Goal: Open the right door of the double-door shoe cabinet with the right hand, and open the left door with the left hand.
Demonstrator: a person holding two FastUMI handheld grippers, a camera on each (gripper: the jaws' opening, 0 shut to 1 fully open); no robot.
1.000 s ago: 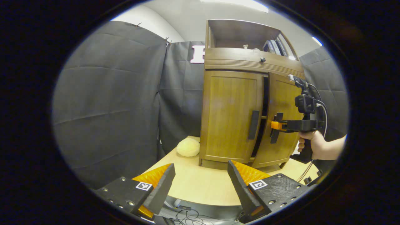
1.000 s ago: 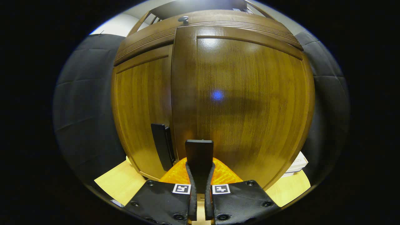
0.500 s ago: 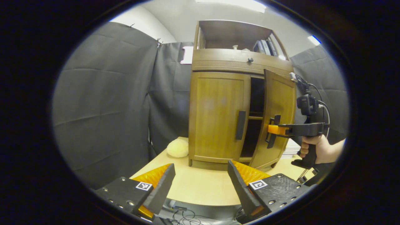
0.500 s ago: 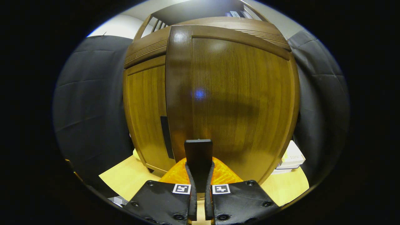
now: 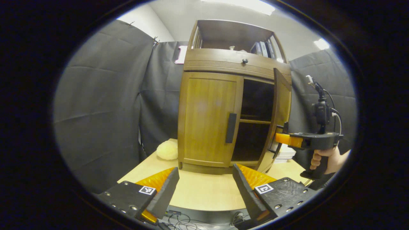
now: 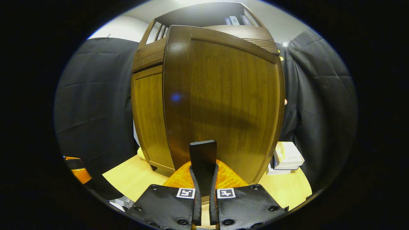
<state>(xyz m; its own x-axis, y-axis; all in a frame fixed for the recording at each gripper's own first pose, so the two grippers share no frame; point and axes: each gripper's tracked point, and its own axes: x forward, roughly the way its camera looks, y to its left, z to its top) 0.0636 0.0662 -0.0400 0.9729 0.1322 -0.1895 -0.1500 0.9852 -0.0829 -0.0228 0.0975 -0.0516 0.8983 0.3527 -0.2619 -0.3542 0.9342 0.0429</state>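
Note:
The brown shoe cabinet (image 5: 223,64) stands on a light wooden table (image 5: 204,195). Its left door (image 5: 206,121) is closed, with a dark vertical handle (image 5: 230,127). Its right door (image 5: 281,115) is swung out almost edge-on, so dark inner shelves show. A hand holds my right gripper (image 5: 278,138) at that door's handle. In the right gripper view the right door (image 6: 230,95) is close ahead, and my right gripper (image 6: 203,174) is shut on its dark handle (image 6: 202,153). My left gripper (image 5: 204,188) hangs open over the table's near edge, well short of the cabinet.
A pale round plush thing (image 5: 167,150) lies left of the cabinet's foot. A stack of books (image 6: 286,156) lies on the table to its right. A drawer with a small knob (image 5: 245,60) and an open shelf with books (image 5: 263,48) sit above the doors.
My right gripper has pulled the right door from slightly ajar to wide open, swinging rightward. The left gripper stayed open and shifted its view a little; the left door stayed closed.

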